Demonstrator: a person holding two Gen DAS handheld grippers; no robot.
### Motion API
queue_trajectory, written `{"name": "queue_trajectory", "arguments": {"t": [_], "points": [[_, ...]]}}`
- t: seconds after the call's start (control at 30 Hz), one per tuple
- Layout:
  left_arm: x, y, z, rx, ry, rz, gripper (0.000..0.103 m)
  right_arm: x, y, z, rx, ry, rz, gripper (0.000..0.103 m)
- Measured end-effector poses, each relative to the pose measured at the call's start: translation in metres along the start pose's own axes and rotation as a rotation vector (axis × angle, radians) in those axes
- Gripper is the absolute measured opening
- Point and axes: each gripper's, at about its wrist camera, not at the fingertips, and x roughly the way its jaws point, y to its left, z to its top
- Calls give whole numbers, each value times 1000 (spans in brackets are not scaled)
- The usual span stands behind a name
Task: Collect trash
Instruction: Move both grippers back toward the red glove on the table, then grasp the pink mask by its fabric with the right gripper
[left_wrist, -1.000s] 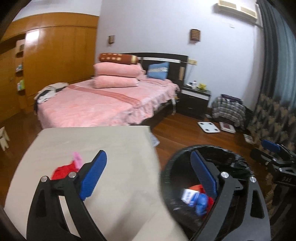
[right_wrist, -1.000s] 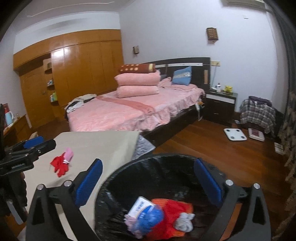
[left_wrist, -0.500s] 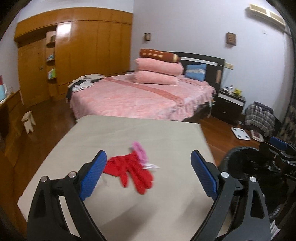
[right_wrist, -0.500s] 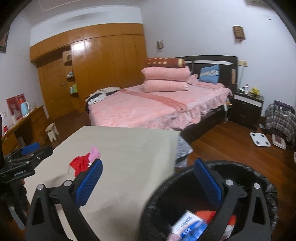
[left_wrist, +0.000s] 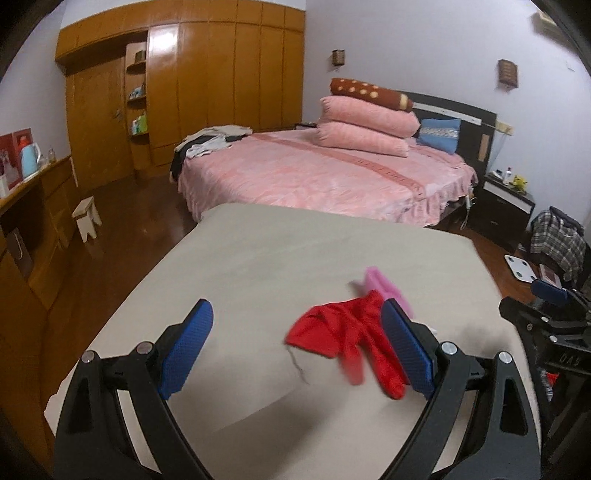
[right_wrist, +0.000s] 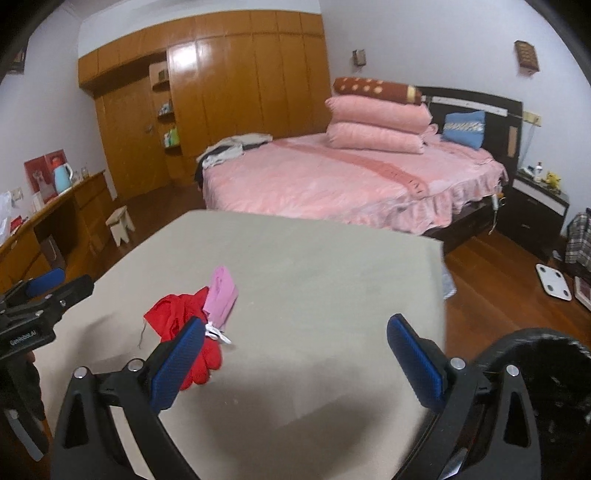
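Observation:
A crumpled red cloth (left_wrist: 332, 332) lies on the beige table (left_wrist: 258, 258) with a pink wrapper (left_wrist: 380, 286) touching its far side. My left gripper (left_wrist: 295, 321) is open just above the table, and the cloth sits against its right finger, not gripped. In the right wrist view the red cloth (right_wrist: 173, 314) and pink wrapper (right_wrist: 221, 295) lie beside the left finger of my open right gripper (right_wrist: 297, 328), which holds nothing. The black-lined trash bin (right_wrist: 535, 373) stands at the table's right end, low in that view.
A pink bed (left_wrist: 325, 177) stands beyond the table, with wooden wardrobes (left_wrist: 221, 92) behind. A small stool (left_wrist: 86, 218) and a side counter (left_wrist: 26, 206) are on the left. A nightstand (right_wrist: 535, 206) and a white scale (right_wrist: 554, 282) are on the right.
Both grippers have swung left, from over the trash bin to over the table. The red cloth and pink wrapper now lie close in front of both, and the bin has slid to the right edge.

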Motion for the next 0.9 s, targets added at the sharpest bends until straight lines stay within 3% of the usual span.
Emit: {"name": "queue_trajectory", "arguments": {"t": [0.23, 0.6, 0.9], "points": [[26, 14, -3, -20, 30, 9, 89, 42, 24, 3, -26, 56, 38, 91], [48, 20, -3, -23, 49, 7, 89, 84, 51, -1, -75, 142, 103, 62], [56, 17, -6, -30, 57, 0, 89, 96, 45, -8, -50, 182, 103, 58]]}}
